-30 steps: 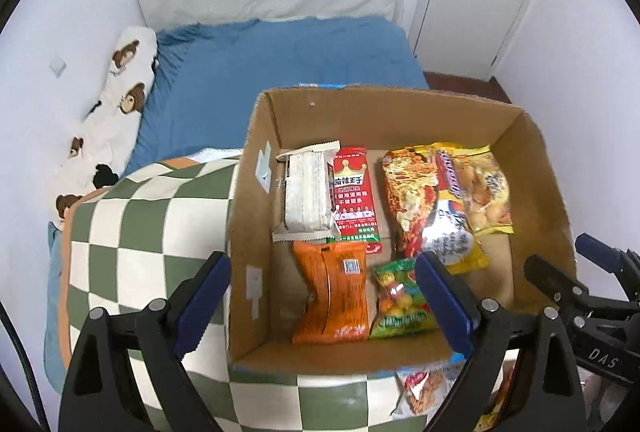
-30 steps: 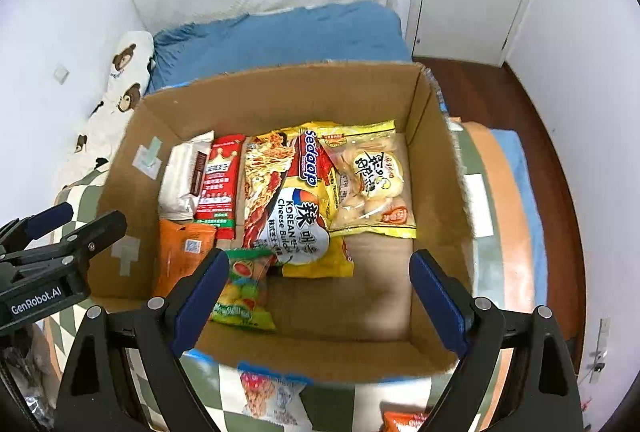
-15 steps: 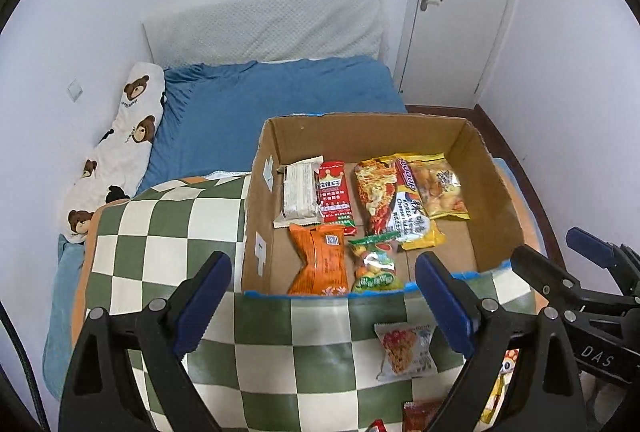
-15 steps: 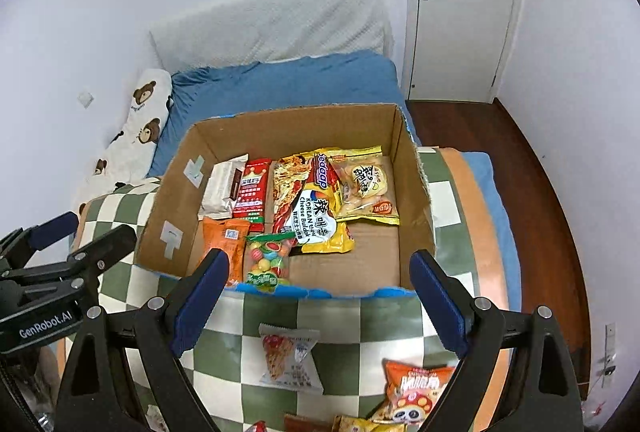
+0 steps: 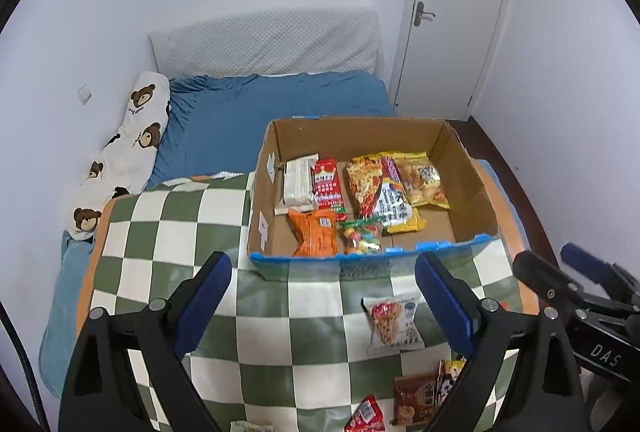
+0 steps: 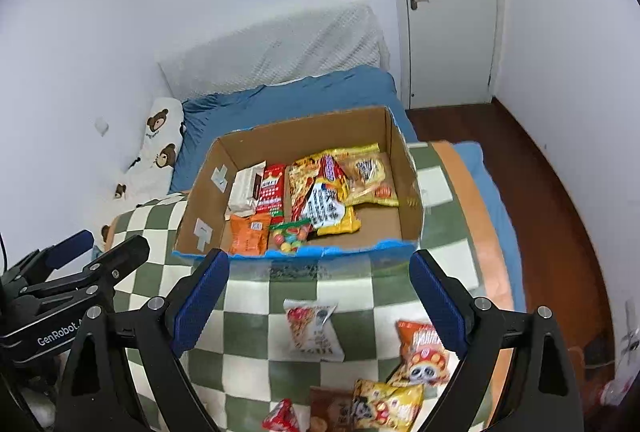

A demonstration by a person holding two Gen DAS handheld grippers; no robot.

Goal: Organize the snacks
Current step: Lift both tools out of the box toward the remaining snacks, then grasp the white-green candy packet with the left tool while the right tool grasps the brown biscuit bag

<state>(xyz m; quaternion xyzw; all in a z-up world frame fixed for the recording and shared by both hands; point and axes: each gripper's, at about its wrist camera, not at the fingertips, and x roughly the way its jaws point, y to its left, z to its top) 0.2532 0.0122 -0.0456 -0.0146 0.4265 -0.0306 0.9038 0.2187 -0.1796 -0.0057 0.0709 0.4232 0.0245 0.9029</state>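
An open cardboard box [image 5: 472,176] [image 6: 404,188] stands on the green checkered cloth and holds several snack packets, among them an orange one [image 5: 316,236] and a yellow one [image 6: 368,180]. Loose packets lie in front of it: a white packet with a red picture [image 5: 394,322] [image 6: 314,328], an orange panda packet [image 6: 422,354], a yellow one [image 6: 386,406], a brown one [image 5: 414,398] and a red one [image 5: 368,416]. My left gripper [image 5: 324,296] and my right gripper [image 6: 320,292] are both open and empty, held back from the box above the cloth.
The cloth [image 5: 168,228] covers the near end of a bed with a blue sheet [image 5: 260,112] and a bear-print pillow [image 5: 128,148]. A white door [image 5: 452,8] and wooden floor [image 6: 560,192] are to the right. White walls surround the bed.
Both grippers have pulled back and up from over the box. The box now looks smaller and farther, and the loose packets on the cloth have come into view.
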